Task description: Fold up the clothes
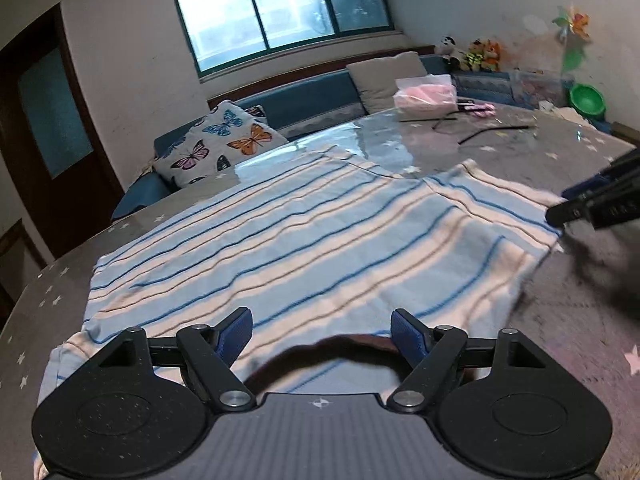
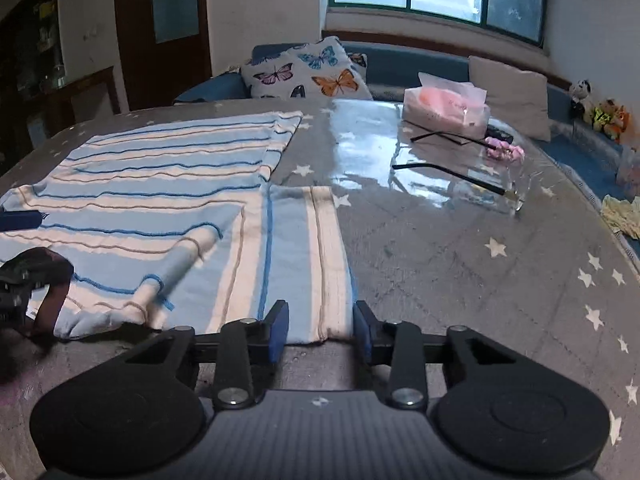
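Note:
A light-blue and white striped shirt (image 1: 304,240) lies spread on the grey star-patterned table (image 1: 580,312). My left gripper (image 1: 322,334) is open, its blue pads over the shirt near the dark collar opening. In the right wrist view the shirt (image 2: 160,208) lies at left with one sleeve folded across it. My right gripper (image 2: 320,326) is open, its fingers on either side of the sleeve's end (image 2: 316,280) at the near edge. The right gripper also shows at the right edge of the left wrist view (image 1: 560,216), and the left gripper shows at the left edge of the right wrist view (image 2: 20,220).
A clear bag of pink items (image 2: 446,110), black rods (image 2: 452,174) and a pink object (image 2: 504,154) lie at the far side of the table. A blue sofa with a butterfly cushion (image 2: 308,70) stands behind. A green bowl (image 1: 586,98) sits far right.

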Demonstrator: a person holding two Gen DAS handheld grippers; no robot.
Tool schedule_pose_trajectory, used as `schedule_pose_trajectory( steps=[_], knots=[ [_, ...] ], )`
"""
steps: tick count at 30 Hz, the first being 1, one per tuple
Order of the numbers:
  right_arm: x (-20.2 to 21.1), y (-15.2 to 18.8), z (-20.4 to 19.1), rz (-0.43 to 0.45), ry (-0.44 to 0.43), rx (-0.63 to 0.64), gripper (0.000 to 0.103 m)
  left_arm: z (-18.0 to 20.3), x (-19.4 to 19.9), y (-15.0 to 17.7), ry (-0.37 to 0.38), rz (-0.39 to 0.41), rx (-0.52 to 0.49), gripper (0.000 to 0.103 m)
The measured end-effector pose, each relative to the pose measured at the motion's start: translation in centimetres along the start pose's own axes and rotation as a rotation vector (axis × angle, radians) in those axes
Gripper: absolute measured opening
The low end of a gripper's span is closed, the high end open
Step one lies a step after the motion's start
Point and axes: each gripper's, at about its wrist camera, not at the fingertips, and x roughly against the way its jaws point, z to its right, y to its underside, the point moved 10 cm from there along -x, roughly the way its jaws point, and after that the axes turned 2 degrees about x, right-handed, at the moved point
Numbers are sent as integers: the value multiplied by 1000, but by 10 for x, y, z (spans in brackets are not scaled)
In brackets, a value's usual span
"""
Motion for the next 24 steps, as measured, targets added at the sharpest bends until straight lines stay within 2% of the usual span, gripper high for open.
schedule_pose_trajectory(
  steps=[1,2,4,10,15,18,21,24],
  knots=[
    [0,-1,0,3,5,5,15,1,0,1,0,1,-9,81],
    [1,-1,0,5,7,6,10,4,0,2,-1,2,-22,81],
    [2,-1,0,9,10,8,8,8,0,3,-9,7,-47,81],
    [14,-23,15,92,152,113,8,12,1,7,-7,17,-82,81],
    [-8,-9,22,14,166,107,11,12,1,8,-6,19,-84,82],
    [-5,-12,24,21,182,90,16,11,2,8,-3,18,-86,83],
    [2,-27,18,67,161,98,16,10,2,9,-2,19,-82,83],
    [0,-43,2,97,83,115,19,8,4,10,-2,19,-67,84]
  ],
)
